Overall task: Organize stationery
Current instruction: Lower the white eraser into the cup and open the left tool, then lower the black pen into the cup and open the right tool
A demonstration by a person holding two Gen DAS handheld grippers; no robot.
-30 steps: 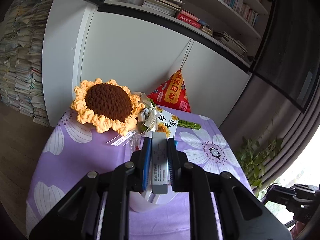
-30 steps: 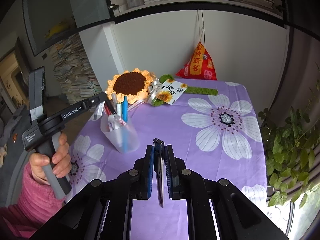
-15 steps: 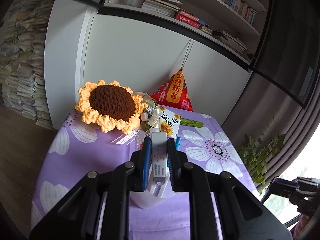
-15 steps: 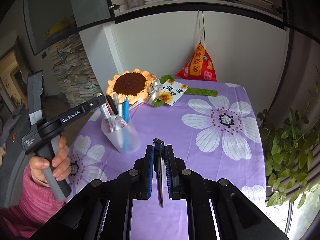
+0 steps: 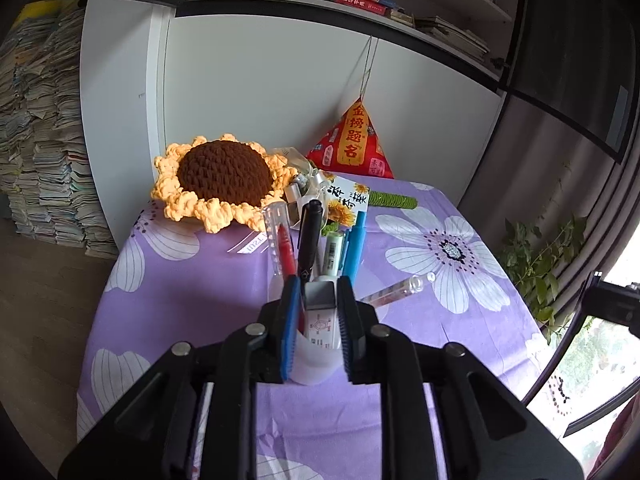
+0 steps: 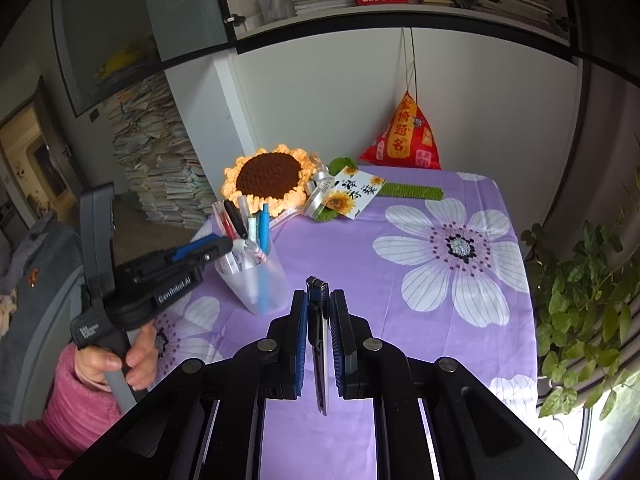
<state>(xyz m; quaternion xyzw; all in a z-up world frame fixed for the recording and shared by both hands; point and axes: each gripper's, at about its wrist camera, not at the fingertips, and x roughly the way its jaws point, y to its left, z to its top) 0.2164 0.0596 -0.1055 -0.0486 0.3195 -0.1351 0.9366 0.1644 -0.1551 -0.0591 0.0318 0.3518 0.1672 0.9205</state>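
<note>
A translucent white pen cup stands on the purple flowered tablecloth and holds several pens. My left gripper is just over the cup. A white and grey correction tape sits between its fingers with its lower end down in the cup; the jaws look slightly parted around it. In the right wrist view the left gripper reaches the cup's rim from the left. My right gripper is shut on a dark blue utility knife, held above the cloth to the right of the cup.
A crochet sunflower, a sunflower card, a green strip and a red triangular pouch lie at the table's back. A clear pen lies on the cloth beside the cup. A plant is at right.
My left gripper tipped down and lowered the correction tape into the cup, and its jaws loosened. The right gripper with the knife stayed still.
</note>
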